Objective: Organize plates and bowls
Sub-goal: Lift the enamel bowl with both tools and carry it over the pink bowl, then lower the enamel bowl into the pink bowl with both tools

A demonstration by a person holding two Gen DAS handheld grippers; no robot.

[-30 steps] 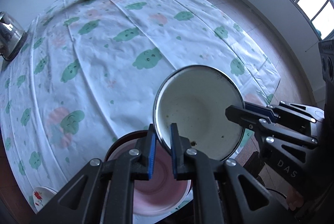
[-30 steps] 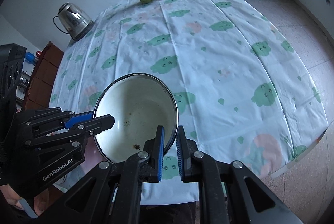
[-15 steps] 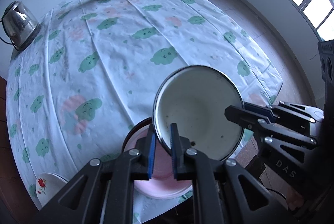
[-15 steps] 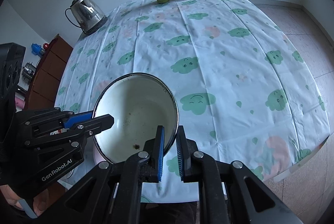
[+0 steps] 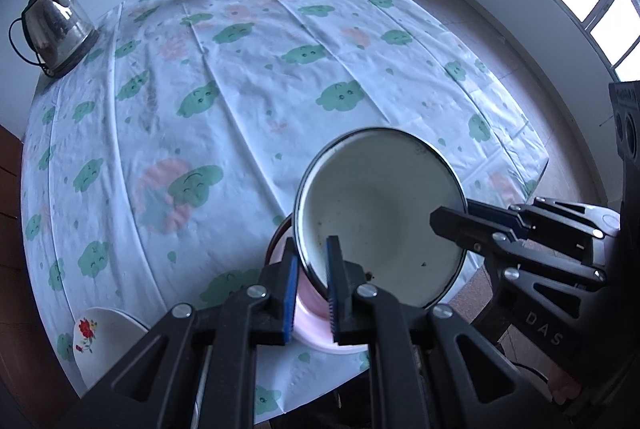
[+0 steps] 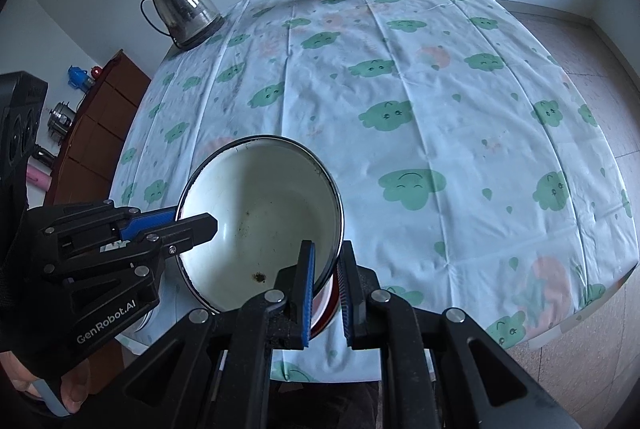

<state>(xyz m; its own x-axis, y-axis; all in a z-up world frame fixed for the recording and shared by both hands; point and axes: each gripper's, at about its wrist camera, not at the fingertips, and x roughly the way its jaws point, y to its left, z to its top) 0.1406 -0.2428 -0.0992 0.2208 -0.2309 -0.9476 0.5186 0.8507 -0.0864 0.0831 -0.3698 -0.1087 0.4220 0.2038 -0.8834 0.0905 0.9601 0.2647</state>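
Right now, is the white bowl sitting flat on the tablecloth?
No, the white bowl is tilted, its rim clamped by both the left gripper and right gripper.

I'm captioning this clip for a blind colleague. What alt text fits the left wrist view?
Both grippers pinch opposite rims of a white enamel bowl, the left gripper nearest, the right gripper entering from the right. It hangs over a pink plate at the edge of a cloud-print tablecloth.

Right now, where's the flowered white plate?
Left wrist view, bottom left: the flowered white plate sits at the table's near edge, left of the pink plate.
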